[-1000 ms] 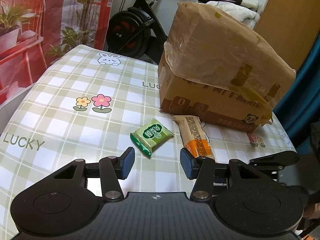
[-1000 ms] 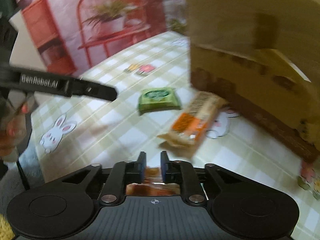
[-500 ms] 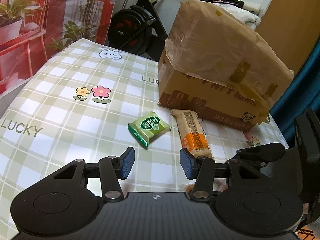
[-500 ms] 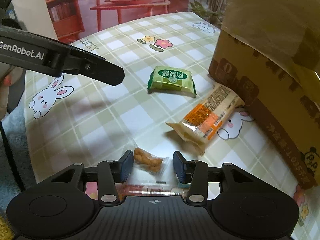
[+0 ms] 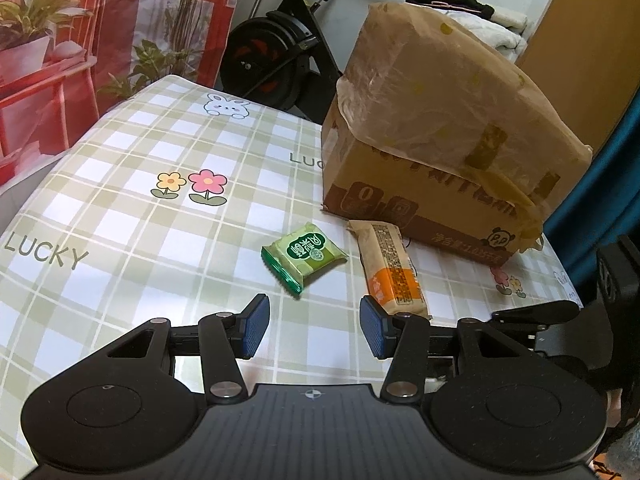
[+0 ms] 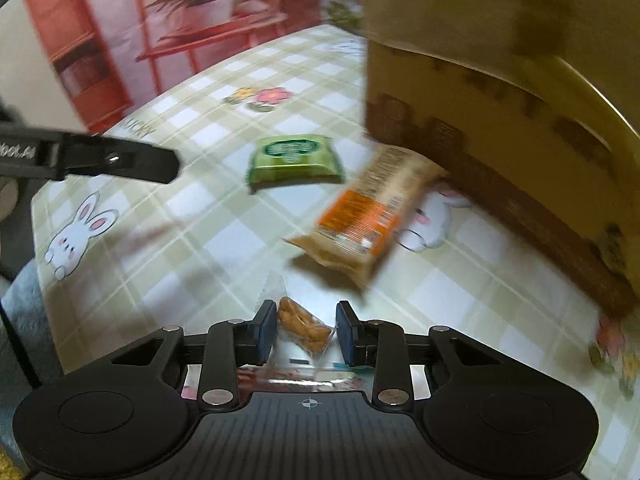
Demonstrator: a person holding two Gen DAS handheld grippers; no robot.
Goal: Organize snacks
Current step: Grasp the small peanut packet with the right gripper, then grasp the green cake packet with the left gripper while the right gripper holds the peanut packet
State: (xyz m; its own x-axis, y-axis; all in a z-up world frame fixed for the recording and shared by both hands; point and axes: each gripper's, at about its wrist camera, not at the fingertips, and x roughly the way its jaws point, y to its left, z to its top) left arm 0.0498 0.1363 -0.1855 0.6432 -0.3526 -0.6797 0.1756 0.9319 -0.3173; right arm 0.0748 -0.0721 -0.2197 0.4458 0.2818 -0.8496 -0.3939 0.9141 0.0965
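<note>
The right gripper (image 6: 306, 326) has just been closing around a clear snack bag (image 6: 305, 326), fingers not yet squeezing it. The left gripper (image 5: 314, 328) is half open and empty. A green snack (image 5: 303, 255) lies at its 12 o'clock.

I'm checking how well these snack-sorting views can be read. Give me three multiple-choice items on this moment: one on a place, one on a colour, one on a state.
1. Where does the orange-and-tan snack bar lie?
A. On top of the cardboard box
B. On the tablecloth just in front of the cardboard box
C. In the left claw

2. What colour is the square snack packet?
A. Green
B. Blue
C. Red

3. How is the left claw?
A. Shut on the green packet
B. Shut on nothing
C. Open, nothing between its pads

Answers: 1 B, it rests on the checks beside the box's base. 2 A, its wrapper is green. 3 C, bare cloth shows between its pads.
</note>
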